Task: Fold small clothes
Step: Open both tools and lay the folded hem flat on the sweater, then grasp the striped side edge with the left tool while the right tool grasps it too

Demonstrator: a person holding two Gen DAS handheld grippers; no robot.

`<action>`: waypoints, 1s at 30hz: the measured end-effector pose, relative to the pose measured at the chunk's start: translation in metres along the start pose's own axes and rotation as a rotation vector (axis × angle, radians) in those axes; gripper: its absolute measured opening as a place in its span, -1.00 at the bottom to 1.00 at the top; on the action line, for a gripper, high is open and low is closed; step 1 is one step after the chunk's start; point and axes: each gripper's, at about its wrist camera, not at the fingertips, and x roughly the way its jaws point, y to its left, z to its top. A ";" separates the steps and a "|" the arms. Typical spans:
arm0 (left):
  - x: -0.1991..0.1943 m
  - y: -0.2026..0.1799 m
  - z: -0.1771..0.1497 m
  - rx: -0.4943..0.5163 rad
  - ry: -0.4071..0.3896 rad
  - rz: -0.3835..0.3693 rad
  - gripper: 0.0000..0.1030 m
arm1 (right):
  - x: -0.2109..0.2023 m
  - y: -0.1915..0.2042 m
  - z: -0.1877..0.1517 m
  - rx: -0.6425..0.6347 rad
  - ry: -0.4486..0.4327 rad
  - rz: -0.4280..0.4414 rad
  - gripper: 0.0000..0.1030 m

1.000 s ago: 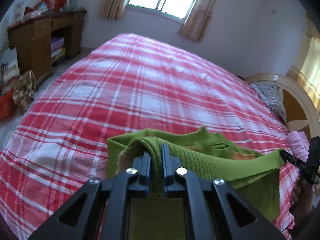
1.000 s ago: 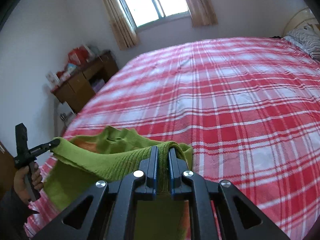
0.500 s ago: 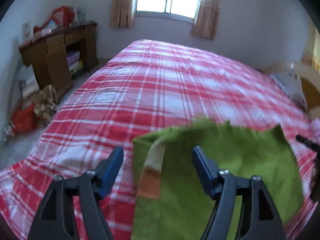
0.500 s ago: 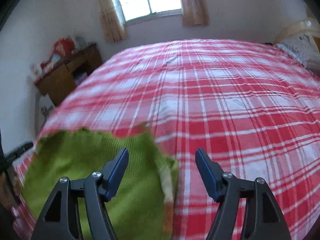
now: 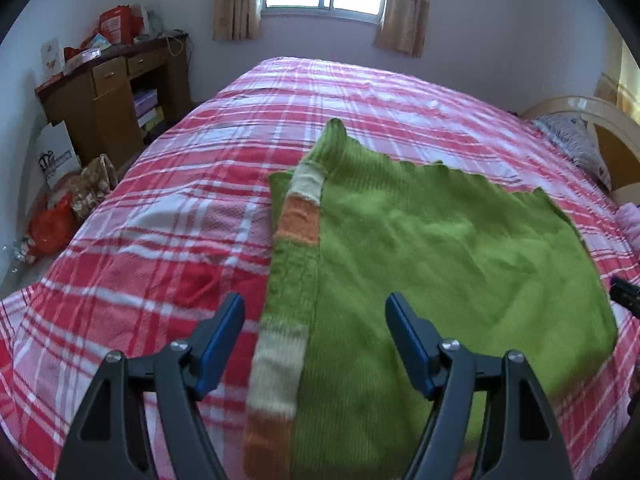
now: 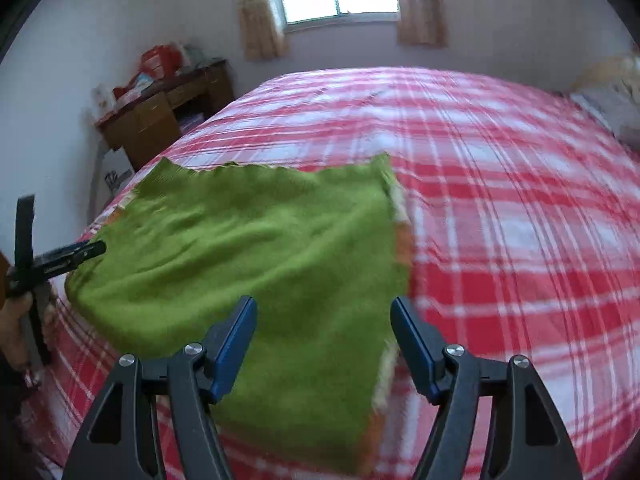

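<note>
Bed (image 5: 168, 216): covered edge to edge by a red, pink and white plaid sheet; it carries the garment.
Desk (image 5: 108, 92): brown wood, against the wall left of the bed, its top piled with red bags and boxes.
Green sweater (image 5: 440, 248): spread flat on the near part of the bed, with a sleeve striped in orange and cream running along its left edge in the left wrist view.
Left claw (image 5: 316, 344): blue pads spread wide, having just opened; the striped sleeve lies below the gap, and neither pad presses on it.
Right claw (image 6: 324, 344): spread just as wide, also freshly opened, over the sweater's right edge, gripping nothing.
</note>
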 end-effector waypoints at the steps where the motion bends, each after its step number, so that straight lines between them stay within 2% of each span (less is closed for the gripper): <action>1: -0.003 0.002 -0.002 -0.006 -0.005 -0.002 0.46 | -0.002 -0.005 -0.004 0.019 0.006 -0.004 0.35; 5: -0.007 0.005 -0.013 -0.026 -0.003 -0.034 0.33 | -0.007 -0.017 -0.020 0.072 0.018 -0.010 0.35; 9: -0.009 0.007 -0.022 -0.031 0.002 -0.061 -0.17 | -0.005 -0.020 -0.031 0.091 0.038 -0.004 0.34; 16: -0.015 0.013 -0.015 -0.053 -0.028 -0.031 -0.14 | 0.003 -0.015 -0.031 0.089 0.045 0.000 0.24; 18: -0.012 0.011 -0.016 -0.032 -0.016 -0.019 -0.14 | 0.008 -0.016 -0.030 0.099 0.058 0.008 -0.05; 19: -0.010 0.008 -0.017 -0.016 -0.013 -0.010 -0.15 | 0.012 -0.016 -0.031 0.103 0.071 0.016 -0.11; 20: -0.011 0.005 -0.018 0.004 -0.017 -0.004 -0.29 | 0.015 -0.016 -0.031 0.106 0.081 0.027 -0.28; 21: -0.013 0.002 -0.020 0.024 -0.025 -0.006 -0.50 | 0.015 -0.014 -0.032 0.101 0.078 0.029 -0.35; 23: -0.018 -0.003 -0.022 0.057 -0.046 0.013 -0.64 | 0.012 -0.007 -0.032 0.060 0.068 0.007 -0.46; 25: -0.021 -0.007 -0.024 0.087 -0.062 0.034 -0.72 | 0.007 -0.004 -0.031 0.049 0.054 0.004 -0.51; 30: -0.026 -0.003 -0.024 0.080 -0.069 0.024 -0.79 | 0.001 -0.006 -0.031 0.061 0.035 0.013 -0.53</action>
